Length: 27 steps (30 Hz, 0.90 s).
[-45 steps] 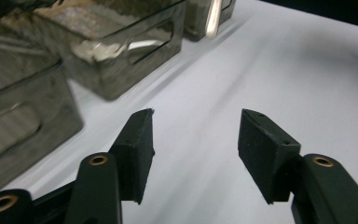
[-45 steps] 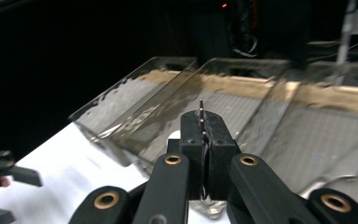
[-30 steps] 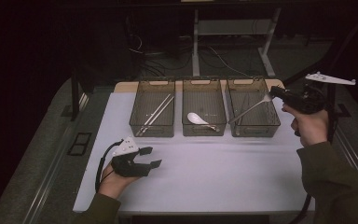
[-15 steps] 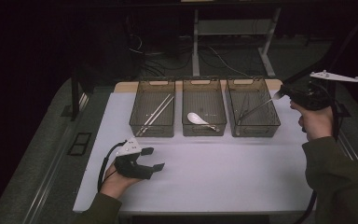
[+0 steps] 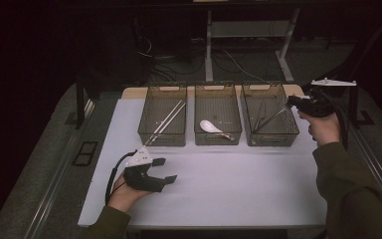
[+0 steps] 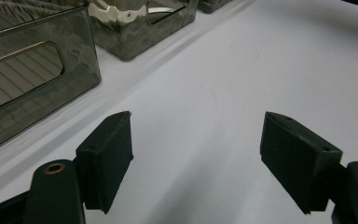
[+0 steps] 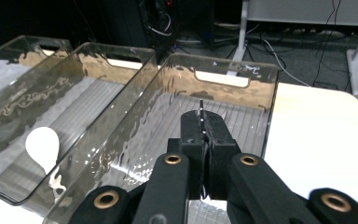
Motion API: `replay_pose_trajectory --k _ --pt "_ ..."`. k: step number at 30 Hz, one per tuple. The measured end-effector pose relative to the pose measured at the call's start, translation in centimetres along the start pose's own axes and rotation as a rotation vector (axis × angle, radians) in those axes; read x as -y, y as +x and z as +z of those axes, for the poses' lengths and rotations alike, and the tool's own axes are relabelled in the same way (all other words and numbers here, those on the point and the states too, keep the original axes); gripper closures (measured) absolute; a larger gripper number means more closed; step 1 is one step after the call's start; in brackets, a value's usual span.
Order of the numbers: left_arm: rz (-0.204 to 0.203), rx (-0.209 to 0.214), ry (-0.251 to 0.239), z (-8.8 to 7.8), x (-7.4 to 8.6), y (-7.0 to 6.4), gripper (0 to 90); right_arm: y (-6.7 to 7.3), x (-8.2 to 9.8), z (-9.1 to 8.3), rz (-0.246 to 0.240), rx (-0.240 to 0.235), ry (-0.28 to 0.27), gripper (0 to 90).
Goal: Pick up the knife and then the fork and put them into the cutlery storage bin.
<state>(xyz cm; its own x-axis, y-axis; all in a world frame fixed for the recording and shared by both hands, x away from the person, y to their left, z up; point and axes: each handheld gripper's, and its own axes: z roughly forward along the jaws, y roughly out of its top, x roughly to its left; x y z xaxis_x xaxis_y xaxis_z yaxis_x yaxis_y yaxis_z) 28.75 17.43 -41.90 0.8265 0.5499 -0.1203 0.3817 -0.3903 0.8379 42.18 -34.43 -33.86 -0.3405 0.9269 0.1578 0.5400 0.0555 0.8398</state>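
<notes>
My right gripper (image 5: pixel 291 101) hovers at the right bin's (image 5: pixel 294 130) far right corner, shut on the thin end of a silvery metal utensil (image 5: pixel 271 118) that slants down-left into that bin. In the right gripper view the jaws (image 7: pixel 204 126) are pressed together and the utensil's narrow end (image 7: pixel 201 105) sticks up between them, above the bin (image 7: pixel 223 63). My left gripper (image 5: pixel 168 170) rests on the white table (image 5: pixel 238 184) near the front left, open and holding nothing. In the left gripper view its pads (image 6: pixel 107 158) stand wide apart over bare table.
Three smoky clear bins stand in a row at the back. The left bin (image 5: pixel 144 130) holds long metal sticks (image 5: pixel 165 119). The middle bin (image 5: pixel 217 140) holds a white spoon (image 5: pixel 209 126), which also shows as a white spoon (image 7: pixel 43 144) in the right gripper view. Cables and desk legs lie beyond the table.
The right hand has shifted slightly near the right bin's corner, still gripping the utensil. The left hand has barely moved on the table.
</notes>
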Motion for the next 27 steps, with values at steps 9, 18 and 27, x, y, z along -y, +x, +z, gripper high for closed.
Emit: replay_pose_trajectory --k 9,18,27 --pt "0.0 0.002 0.002 0.1 -0.1 -0.1 24.1 -0.1 0.6 2.4 0.023 -0.012 0.051 86.8" --pt "0.003 0.003 0.008 0.2 -0.1 -0.1 24.1 -1.2 1.1 4.4 0.033 0.026 0.082 74.6" --pt "0.002 0.007 0.011 0.4 -0.1 -0.1 24.1 -1.6 1.3 5.5 -0.023 0.049 0.106 63.2"
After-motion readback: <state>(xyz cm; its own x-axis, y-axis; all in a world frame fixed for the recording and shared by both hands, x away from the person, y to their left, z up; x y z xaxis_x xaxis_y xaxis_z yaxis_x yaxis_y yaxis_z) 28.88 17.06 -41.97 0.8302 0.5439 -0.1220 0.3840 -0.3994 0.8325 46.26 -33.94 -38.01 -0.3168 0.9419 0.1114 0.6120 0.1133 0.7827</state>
